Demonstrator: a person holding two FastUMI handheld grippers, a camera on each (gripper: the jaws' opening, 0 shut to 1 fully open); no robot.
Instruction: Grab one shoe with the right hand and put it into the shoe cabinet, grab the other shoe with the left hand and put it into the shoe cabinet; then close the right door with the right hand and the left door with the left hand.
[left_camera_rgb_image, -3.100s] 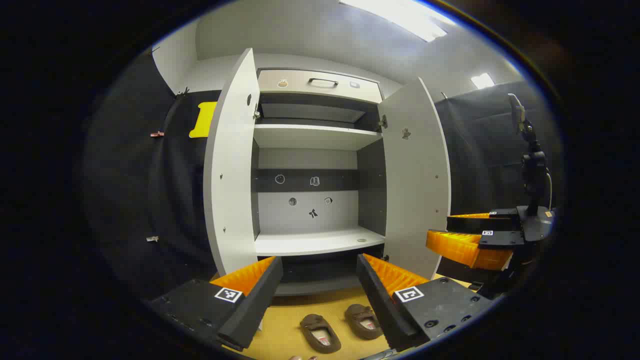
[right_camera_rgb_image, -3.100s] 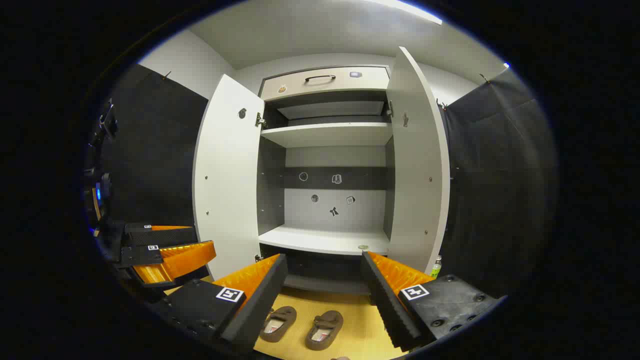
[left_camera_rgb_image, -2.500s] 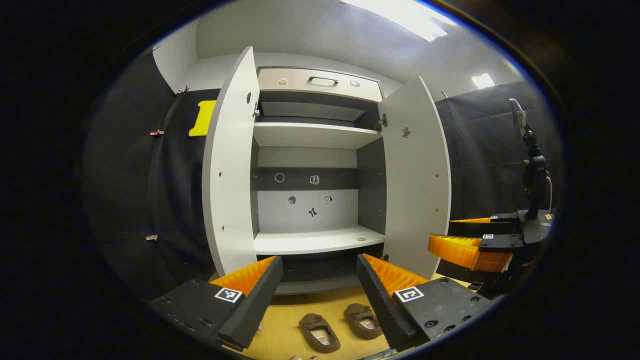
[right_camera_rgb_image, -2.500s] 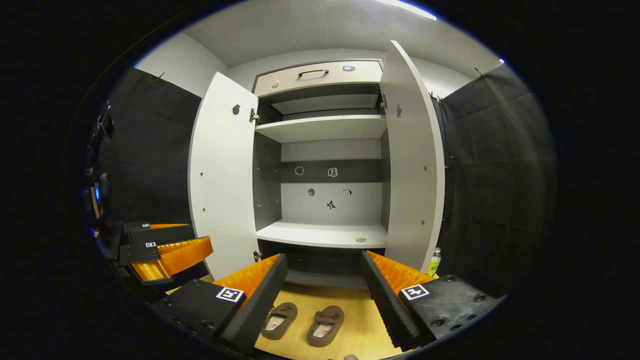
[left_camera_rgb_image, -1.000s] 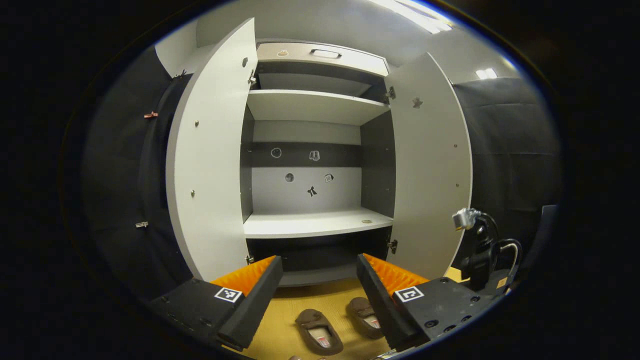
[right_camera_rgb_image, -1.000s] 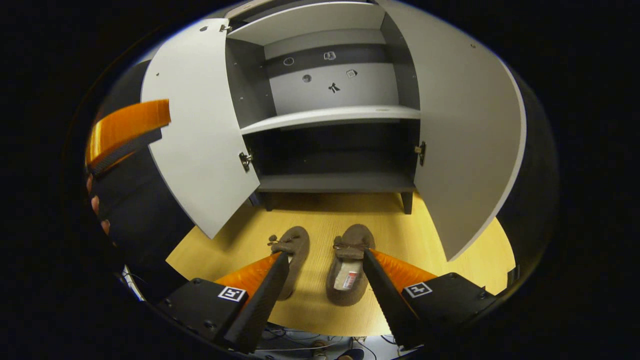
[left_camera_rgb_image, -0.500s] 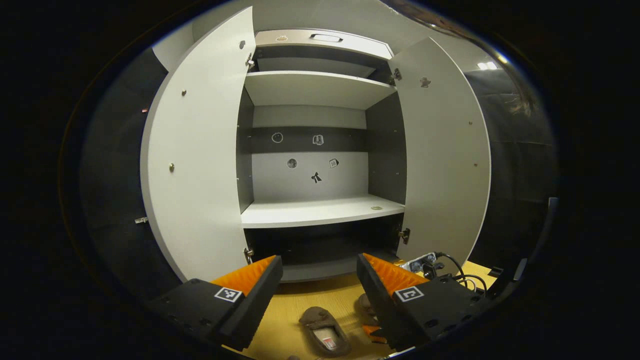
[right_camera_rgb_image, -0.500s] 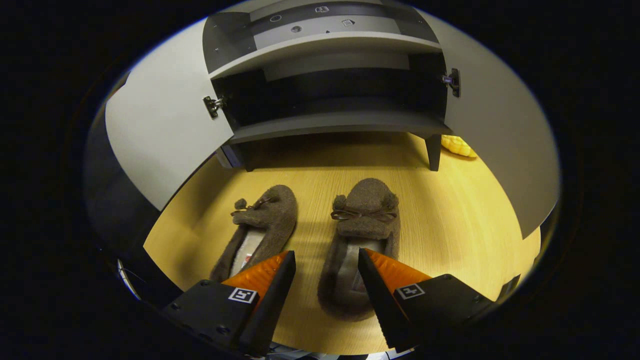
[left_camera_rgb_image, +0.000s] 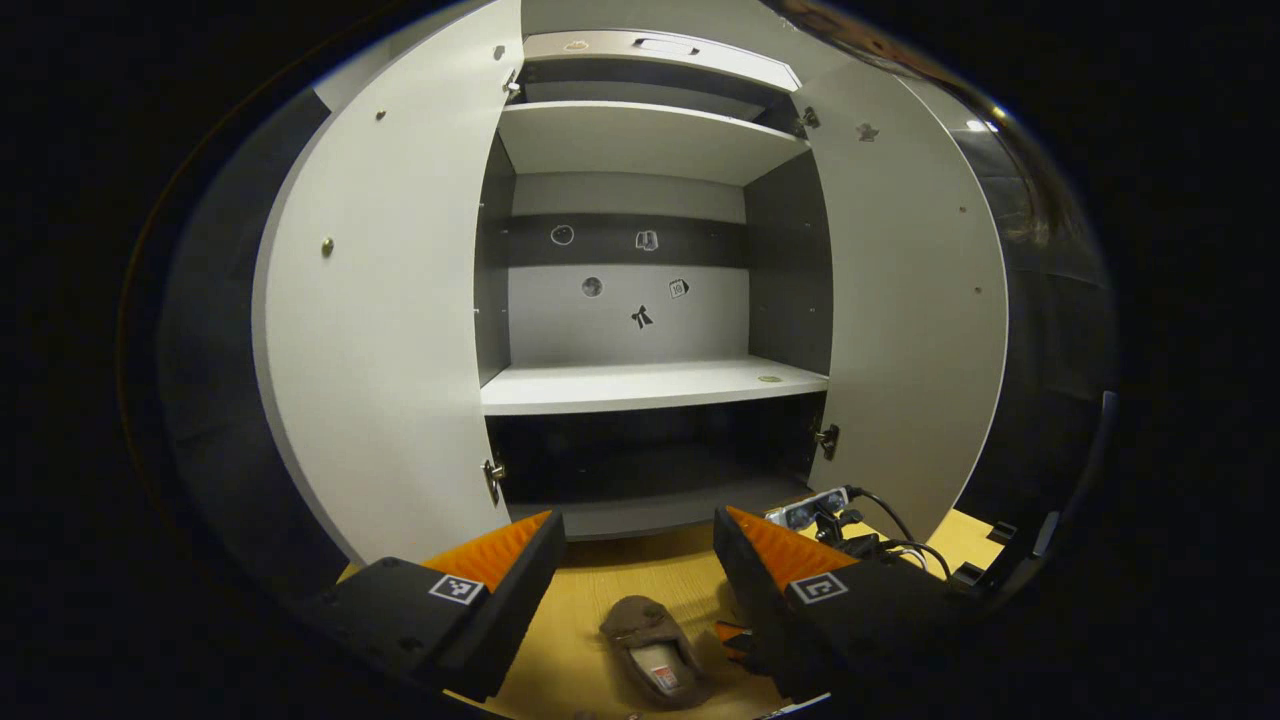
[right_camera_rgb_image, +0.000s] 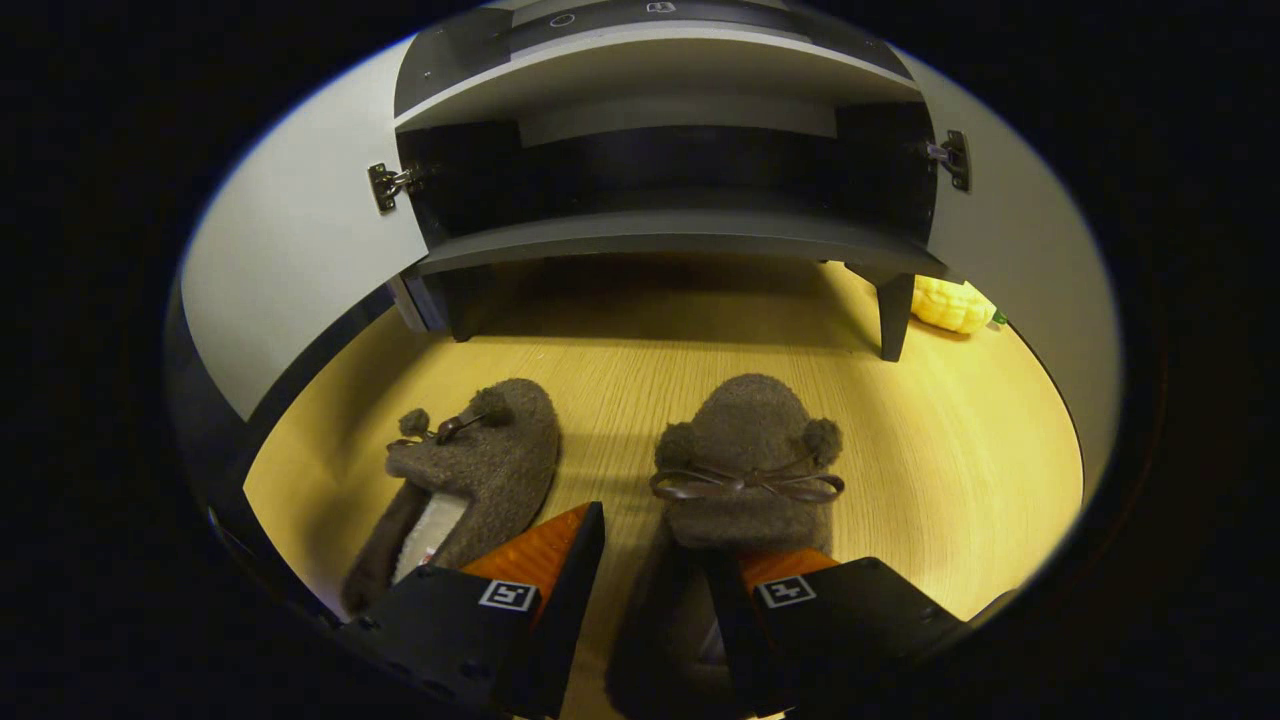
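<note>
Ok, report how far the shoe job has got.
Nothing is stowed yet: both shoes lie on the floor and the cabinet shelves are bare. In hand: the right tool is down around the right-hand shoe, one finger inside it. Left: stowing it, the left tool fetching the other shoe, closing both doors.

Floor (right_camera_rgb_image: 930, 450) is light wood-grain, lit warm yellow. Black cloth (left_camera_rgb_image: 215, 400) hangs as the wall on the left. A yellow corn-like object (right_camera_rgb_image: 952, 304) lies on the floor, back right near a dark furniture leg (right_camera_rgb_image: 893, 315).
</note>
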